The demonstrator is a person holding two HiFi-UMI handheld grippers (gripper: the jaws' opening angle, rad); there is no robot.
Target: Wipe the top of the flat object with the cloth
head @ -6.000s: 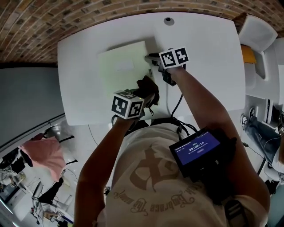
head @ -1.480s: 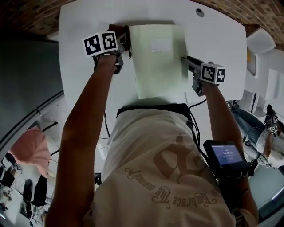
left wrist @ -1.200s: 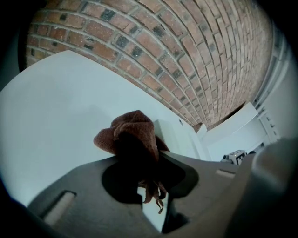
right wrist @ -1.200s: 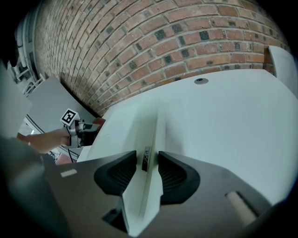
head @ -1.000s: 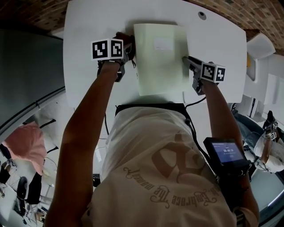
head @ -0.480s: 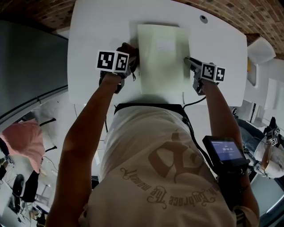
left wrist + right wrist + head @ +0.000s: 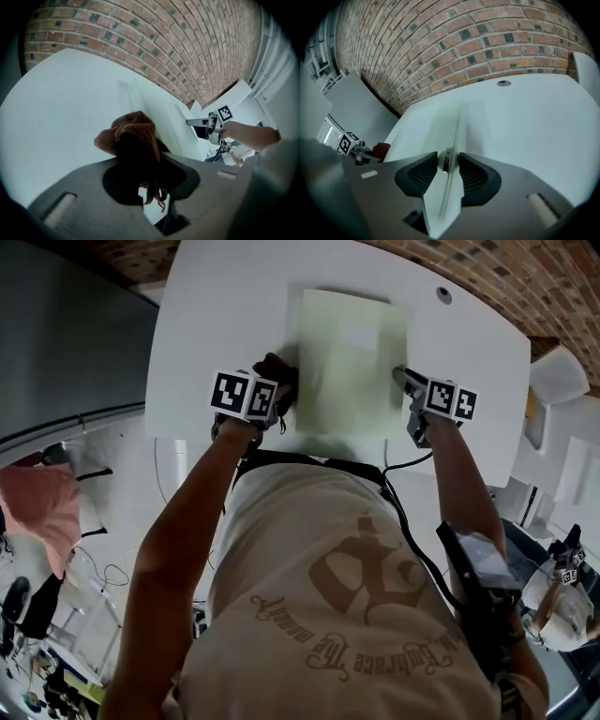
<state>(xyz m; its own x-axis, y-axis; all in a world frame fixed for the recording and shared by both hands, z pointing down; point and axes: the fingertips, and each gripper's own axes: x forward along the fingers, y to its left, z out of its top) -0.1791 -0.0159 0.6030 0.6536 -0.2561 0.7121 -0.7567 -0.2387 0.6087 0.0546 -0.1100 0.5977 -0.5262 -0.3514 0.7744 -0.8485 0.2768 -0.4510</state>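
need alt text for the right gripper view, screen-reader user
The right gripper has its dark jaws apart, astride the edge of a thin pale-green flat board lying on a white table. At far left, the left gripper holds a brown terry cloth by the board's opposite edge; a red brick wall fills the background.

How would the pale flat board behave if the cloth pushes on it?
The board looks thin with a straight edge lying flat, so probably stiff and light. It lies on the smooth white table, so a sideways wipe could slide it; the right gripper, jaws open astride its edge, likely steadies it.
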